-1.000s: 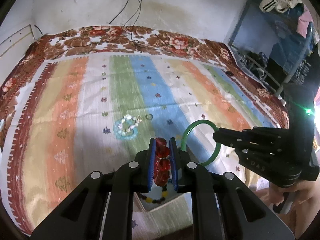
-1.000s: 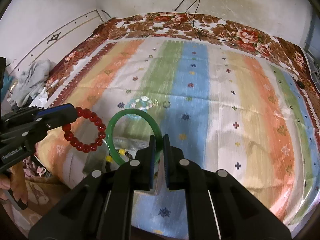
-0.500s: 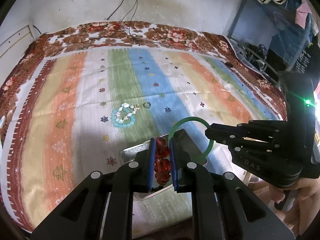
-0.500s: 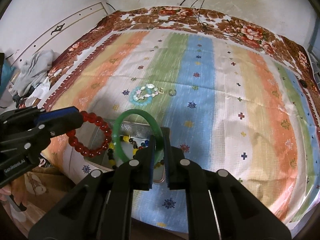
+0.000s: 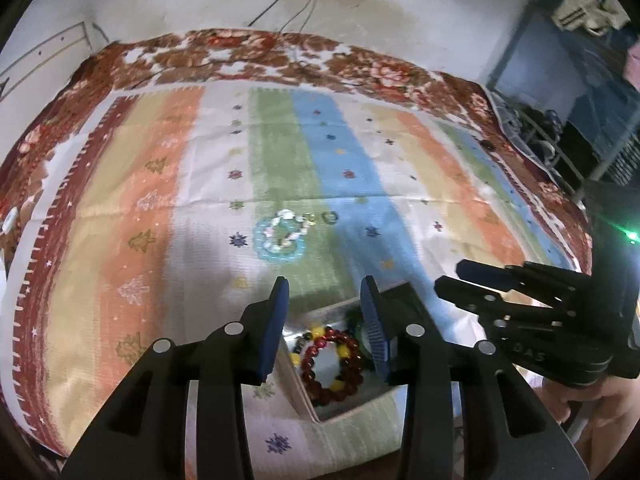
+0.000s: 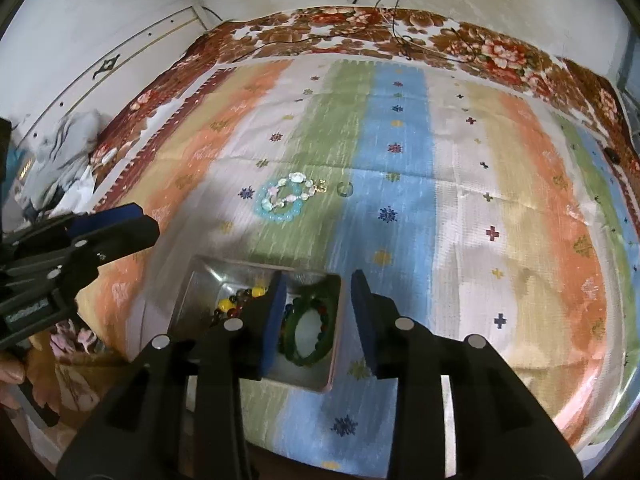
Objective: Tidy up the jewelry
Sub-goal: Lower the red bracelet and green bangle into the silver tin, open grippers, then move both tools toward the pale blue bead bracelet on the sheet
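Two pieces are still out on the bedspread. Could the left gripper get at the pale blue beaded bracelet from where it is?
Probably yes: the left gripper is open and empty, and the pale blue beaded bracelet lies ahead on open cloth, nothing between.

Our left gripper (image 5: 325, 322) and right gripper (image 6: 318, 314) share black ribbed linkage arms, silver screw heads and blue finger pads (image 5: 276, 328). Bare skin shows behind the claw.

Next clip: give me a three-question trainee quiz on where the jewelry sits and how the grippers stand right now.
1. True or false: the red bead bracelet lies inside the metal tray.
2. Which ring-shaped piece lies in the tray below the right gripper?
3. The left gripper is: A) shut on beads, B) open, C) out of view.

Key: 1 true; 2 the green bangle; 3 B.
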`<state>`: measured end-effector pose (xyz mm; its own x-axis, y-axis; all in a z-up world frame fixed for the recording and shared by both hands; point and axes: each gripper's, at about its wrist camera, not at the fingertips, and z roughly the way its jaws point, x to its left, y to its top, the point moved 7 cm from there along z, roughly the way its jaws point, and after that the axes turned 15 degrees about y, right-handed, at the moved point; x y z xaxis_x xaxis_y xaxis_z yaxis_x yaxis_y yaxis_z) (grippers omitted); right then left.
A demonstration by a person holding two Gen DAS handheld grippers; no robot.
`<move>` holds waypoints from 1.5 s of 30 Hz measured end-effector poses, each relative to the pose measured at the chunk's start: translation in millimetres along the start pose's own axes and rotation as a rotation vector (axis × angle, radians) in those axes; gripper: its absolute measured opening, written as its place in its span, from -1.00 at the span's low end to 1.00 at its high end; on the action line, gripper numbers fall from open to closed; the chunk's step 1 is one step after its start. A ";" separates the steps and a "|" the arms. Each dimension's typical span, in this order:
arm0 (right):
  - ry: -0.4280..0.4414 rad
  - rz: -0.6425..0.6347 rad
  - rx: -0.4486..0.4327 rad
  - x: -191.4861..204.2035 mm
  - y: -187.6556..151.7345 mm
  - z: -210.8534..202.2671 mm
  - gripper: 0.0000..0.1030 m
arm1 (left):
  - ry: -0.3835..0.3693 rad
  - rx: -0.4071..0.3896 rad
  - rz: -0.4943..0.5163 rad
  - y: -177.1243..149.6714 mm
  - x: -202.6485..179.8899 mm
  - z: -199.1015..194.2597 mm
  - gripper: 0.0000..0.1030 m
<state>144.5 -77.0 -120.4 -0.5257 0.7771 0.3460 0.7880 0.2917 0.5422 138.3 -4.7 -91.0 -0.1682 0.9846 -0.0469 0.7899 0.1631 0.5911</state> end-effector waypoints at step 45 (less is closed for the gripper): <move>0.153 0.162 0.282 -39.3 65.2 139.1 0.03 | 0.121 0.188 0.049 35.7 39.8 127.2 -0.27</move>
<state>261.1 -11.0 -205.1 -0.4115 0.7399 0.5322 0.9114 0.3304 0.2453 234.8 48.2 -174.2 -0.1874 0.9789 0.0815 0.8928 0.1351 0.4296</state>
